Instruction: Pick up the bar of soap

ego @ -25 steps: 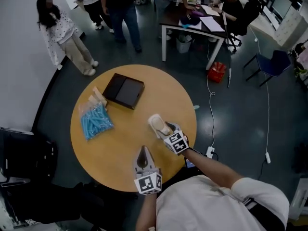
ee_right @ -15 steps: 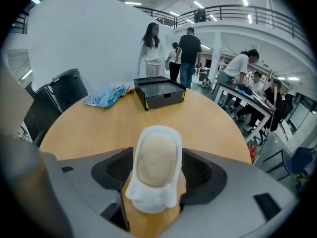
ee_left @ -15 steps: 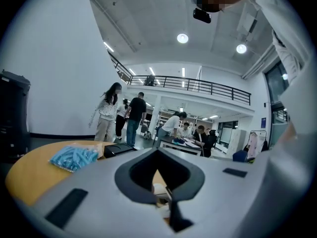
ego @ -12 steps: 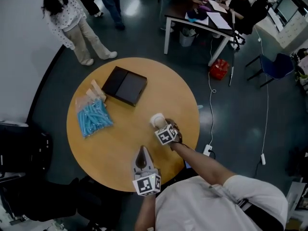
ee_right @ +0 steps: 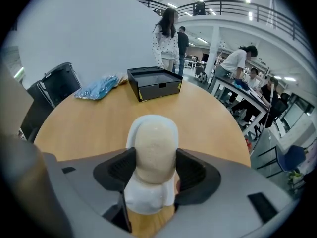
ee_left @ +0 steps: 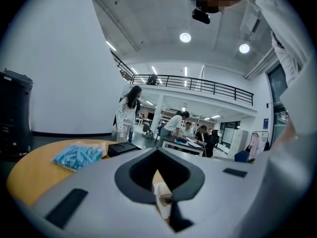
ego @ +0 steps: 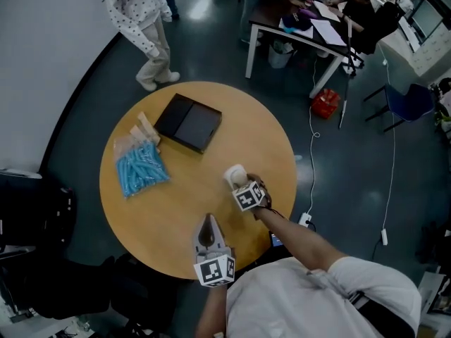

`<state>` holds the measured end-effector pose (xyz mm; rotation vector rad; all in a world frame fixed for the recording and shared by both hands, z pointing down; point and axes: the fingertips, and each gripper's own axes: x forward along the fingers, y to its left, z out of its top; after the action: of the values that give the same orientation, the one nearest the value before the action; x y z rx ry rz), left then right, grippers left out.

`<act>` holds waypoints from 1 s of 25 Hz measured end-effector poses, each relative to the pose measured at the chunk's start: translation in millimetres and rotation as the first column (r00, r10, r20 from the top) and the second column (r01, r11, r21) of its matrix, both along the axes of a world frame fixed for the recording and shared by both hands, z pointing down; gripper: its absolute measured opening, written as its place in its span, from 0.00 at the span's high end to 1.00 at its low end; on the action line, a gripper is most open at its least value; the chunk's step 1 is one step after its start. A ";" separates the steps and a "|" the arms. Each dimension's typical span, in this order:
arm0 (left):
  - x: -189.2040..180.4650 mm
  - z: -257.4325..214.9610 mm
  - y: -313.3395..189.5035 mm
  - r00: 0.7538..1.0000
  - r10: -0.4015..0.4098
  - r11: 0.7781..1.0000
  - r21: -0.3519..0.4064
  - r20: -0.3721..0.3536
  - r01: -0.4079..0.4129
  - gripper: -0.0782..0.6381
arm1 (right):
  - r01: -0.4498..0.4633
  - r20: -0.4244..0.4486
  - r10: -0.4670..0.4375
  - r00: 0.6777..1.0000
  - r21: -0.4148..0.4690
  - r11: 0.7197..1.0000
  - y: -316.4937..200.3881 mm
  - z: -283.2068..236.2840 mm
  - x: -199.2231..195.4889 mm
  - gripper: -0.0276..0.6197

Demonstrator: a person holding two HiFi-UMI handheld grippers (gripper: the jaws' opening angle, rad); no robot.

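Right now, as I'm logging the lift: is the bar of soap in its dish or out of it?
In: the bar of soap lies in the white soap dish, between the right gripper's closing jaws.

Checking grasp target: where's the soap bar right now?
Head view: the bar of soap sits right of the round table's centre, on its white dish, between the closing jaws of the right hand-held gripper.

Head view overhead — both gripper views skim the table (ego: pixel 176 210).
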<state>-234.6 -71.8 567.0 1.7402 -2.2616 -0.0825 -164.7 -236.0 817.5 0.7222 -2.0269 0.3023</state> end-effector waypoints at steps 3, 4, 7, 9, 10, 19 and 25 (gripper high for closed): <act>-2.4 -0.1 3.0 1.000 -0.010 1.000 0.002 -0.006 0.010 0.88 | -0.002 0.014 0.001 1.000 0.023 1.000 -1.3 -7.1 0.8 0.55; -2.9 -0.2 4.1 1.000 -0.013 1.000 0.003 -0.011 0.013 0.88 | -0.004 0.026 0.003 1.000 0.026 1.000 -0.6 -11.0 0.8 0.55; -0.4 -2.4 7.8 1.000 -0.006 1.000 0.006 -0.013 0.006 0.88 | 0.001 0.126 -0.009 0.992 0.058 0.998 4.4 -39.3 2.1 0.55; 3.2 -9.0 11.2 1.000 0.001 1.000 0.014 -0.002 -0.001 0.88 | 0.024 0.286 -0.061 0.956 0.132 0.991 13.3 -87.7 4.1 0.55; 5.2 -13.5 13.0 1.000 0.005 1.000 0.020 0.008 -0.005 0.88 | 0.035 0.388 -0.104 0.916 0.183 0.983 21.0 -122.8 7.3 0.55; 21.4 -37.8 24.6 1.000 0.022 0.996 0.081 0.021 -0.024 0.88 | -0.030 0.762 -0.271 0.588 0.356 0.934 97.4 -336.1 76.5 0.55; 45.9 -51.3 22.6 0.998 0.047 0.994 0.100 0.030 -0.050 0.88 | -0.029 0.748 -0.248 0.615 0.337 0.941 105.8 -317.7 88.4 0.55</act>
<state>-188.7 -49.2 515.7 1.8571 -2.2690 -0.1665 -76.3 -130.2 499.9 0.7163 -3.0209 0.2360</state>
